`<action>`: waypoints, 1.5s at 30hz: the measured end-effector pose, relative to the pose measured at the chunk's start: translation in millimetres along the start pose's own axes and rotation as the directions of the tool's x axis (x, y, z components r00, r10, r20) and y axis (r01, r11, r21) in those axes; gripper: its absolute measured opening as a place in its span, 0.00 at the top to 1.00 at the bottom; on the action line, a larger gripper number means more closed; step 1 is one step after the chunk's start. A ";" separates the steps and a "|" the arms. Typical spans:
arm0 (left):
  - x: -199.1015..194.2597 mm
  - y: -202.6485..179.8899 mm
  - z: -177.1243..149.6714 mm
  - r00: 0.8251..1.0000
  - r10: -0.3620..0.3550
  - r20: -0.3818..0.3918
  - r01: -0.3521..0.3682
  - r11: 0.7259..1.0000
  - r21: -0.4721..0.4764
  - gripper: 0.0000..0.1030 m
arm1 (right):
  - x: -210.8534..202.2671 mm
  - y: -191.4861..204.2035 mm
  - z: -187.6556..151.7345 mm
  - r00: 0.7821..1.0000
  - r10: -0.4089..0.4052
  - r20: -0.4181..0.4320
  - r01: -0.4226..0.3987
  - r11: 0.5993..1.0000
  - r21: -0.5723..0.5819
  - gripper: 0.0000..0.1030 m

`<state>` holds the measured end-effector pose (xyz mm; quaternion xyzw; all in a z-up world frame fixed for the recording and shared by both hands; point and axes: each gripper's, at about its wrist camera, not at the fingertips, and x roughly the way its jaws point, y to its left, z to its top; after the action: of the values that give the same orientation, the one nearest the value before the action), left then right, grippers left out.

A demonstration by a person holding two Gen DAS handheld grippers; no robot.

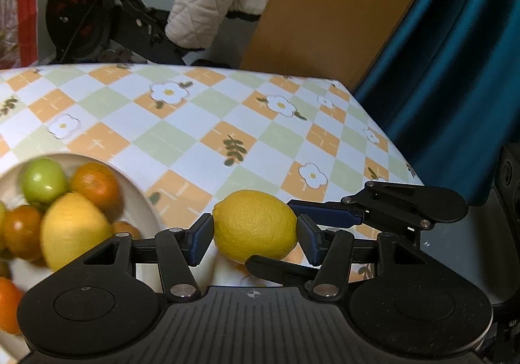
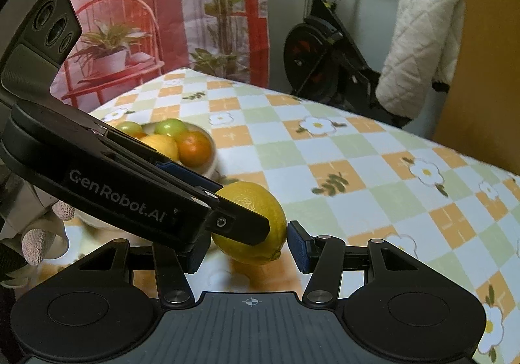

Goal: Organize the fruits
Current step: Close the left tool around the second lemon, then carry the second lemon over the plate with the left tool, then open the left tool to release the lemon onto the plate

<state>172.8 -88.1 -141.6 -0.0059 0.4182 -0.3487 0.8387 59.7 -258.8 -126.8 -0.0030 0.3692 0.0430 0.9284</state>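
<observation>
Two grippers: both are on one lemon at once, the left gripper across its ends and the right gripper from the right side.
Left jaws: both blue pads press on the lemon's two ends, so it is clamped there.
Right jaws: the right-hand pad touches the lemon; the other pad is hidden behind the left gripper's finger, so the grip looks closed on the fruit but only one contact shows.
Lemon's place: between all four fingers, just above the checked tablecloth, right of the bowl.
Bowl: already heaped with another lemon, green fruit and orange fruit, near the table's left part.
Risk, tug: if the two hands drift apart, the round, waxy skin could slip from one pair of pads and the fruit could roll toward the table's right edge.
Risk, clash: the fingers cross closely and could knock each other.
Risk, heap: a lemon set on the full pile could roll off or push others out.
Person: gloved fingertips show at the left gripper's handle.
</observation>
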 end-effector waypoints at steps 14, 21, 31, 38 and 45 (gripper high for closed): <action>-68.4 37.8 -2.7 0.996 0.008 0.089 -0.005 0.999 -0.033 0.47 | 14.1 68.0 41.4 0.995 0.097 0.023 -0.094 0.991 -0.098 0.64; -69.0 42.2 -10.6 0.994 0.010 0.108 -0.004 0.998 -0.058 0.51 | 27.3 85.4 48.4 0.997 0.080 0.003 -0.080 0.991 -0.110 0.61; -73.4 55.8 -20.9 0.993 0.031 0.112 -0.020 0.995 -0.097 0.54 | 27.2 105.8 41.4 0.990 0.131 -0.043 -0.136 0.978 -0.156 0.78; -77.1 69.1 -27.4 0.990 0.093 0.110 -0.077 0.988 -0.137 0.54 | 33.1 116.4 44.2 0.989 0.136 -0.054 -0.143 0.977 -0.156 0.75; -88.1 69.7 -28.4 0.978 0.169 0.126 -0.151 0.979 -0.141 0.52 | 31.4 116.6 44.2 0.992 0.114 -0.059 -0.121 0.982 -0.145 0.75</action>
<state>157.3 24.6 -119.6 -0.0509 0.3805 -0.2508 0.8887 103.1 -138.5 -113.1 -0.0513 0.3879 0.1251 0.9117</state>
